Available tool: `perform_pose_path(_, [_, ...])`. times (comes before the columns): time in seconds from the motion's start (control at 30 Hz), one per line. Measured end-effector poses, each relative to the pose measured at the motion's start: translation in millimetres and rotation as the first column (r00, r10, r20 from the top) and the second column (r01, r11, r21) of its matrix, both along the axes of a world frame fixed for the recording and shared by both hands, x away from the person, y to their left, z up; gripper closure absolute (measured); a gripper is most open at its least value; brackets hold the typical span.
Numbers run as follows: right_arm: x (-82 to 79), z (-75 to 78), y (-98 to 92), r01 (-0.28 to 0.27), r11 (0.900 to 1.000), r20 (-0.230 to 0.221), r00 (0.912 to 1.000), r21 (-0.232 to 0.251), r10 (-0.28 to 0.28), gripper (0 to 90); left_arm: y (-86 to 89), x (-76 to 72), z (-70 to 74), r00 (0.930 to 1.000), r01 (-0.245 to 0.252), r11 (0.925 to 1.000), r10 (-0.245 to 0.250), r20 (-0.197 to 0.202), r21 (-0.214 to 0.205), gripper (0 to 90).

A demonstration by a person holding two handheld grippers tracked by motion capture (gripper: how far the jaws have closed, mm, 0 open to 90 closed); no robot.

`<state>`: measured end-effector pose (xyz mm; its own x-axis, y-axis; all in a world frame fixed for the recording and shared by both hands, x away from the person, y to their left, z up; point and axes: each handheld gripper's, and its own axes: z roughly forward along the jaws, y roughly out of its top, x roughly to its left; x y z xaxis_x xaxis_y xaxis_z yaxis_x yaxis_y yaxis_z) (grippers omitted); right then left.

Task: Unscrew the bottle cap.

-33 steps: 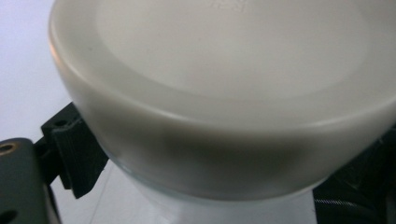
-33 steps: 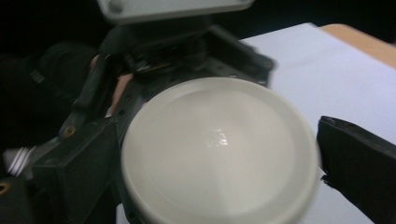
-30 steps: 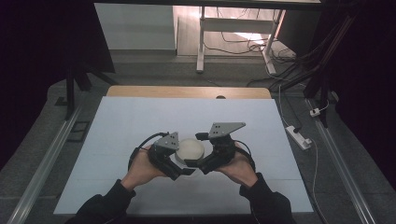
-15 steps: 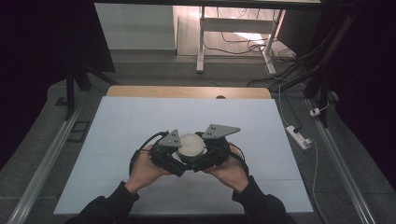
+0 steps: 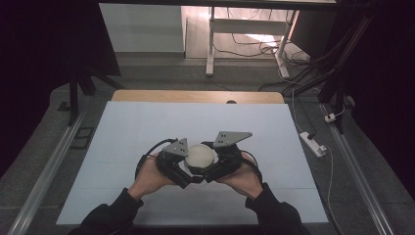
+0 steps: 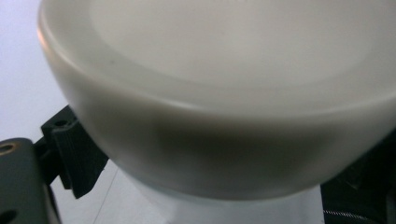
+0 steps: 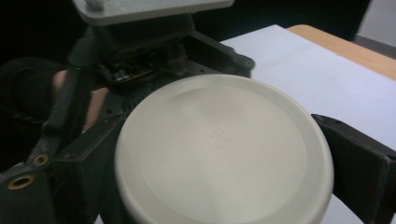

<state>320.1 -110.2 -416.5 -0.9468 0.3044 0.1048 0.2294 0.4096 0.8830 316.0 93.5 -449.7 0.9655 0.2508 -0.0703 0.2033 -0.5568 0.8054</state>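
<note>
— Lid (image 5: 200, 155) first: where is it?

— Round, cream-white, held up between both claws over the near middle of the white bench (image 5: 147, 127).

— The right claw (image 5: 215, 172)?

— Its black jaws press the lid's rim (image 7: 224, 158) from either side.

— And the left claw (image 5: 188, 177)?

— Hard against the lid's edge (image 6: 224, 116), one jaw at each side, pinching it.

— Farther out?

— Wooden edge (image 5: 195, 96) at the bench's far end.

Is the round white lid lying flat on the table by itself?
No, the round white lid sits between the right hand-held gripper's black jaws.
</note>
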Motion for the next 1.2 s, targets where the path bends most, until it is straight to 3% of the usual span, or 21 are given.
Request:
perform_pose_path(0.2, [-1.3, 2.5, -1.0, -0.002, 1.0000, 0.022, 0.9998, -0.006, 0.003, 7.8, -0.7, 0.5, -2.2, 0.9999, -0.002, 0.9998, 0.002, 0.012, 0.021, 7.4])
perform_pose_path(0.6, [-1.4, 9.0, -7.9, 0.031, 0.9995, 0.058, 0.9978, -0.005, -0.031, 7.8, 4.2, 6.6, -8.1, 0.9977, -0.064, 0.9969, 0.062, 0.026, 0.047, 7.4])
perform_pose_path(1.2, [-6.4, 12.4, -13.3, 0.048, 0.9987, 0.079, 0.9958, -0.017, -0.046, 7.8, 16.5, 16.7, -8.7, 0.9853, -0.168, 0.9852, 0.167, 0.034, 0.031, 7.5])
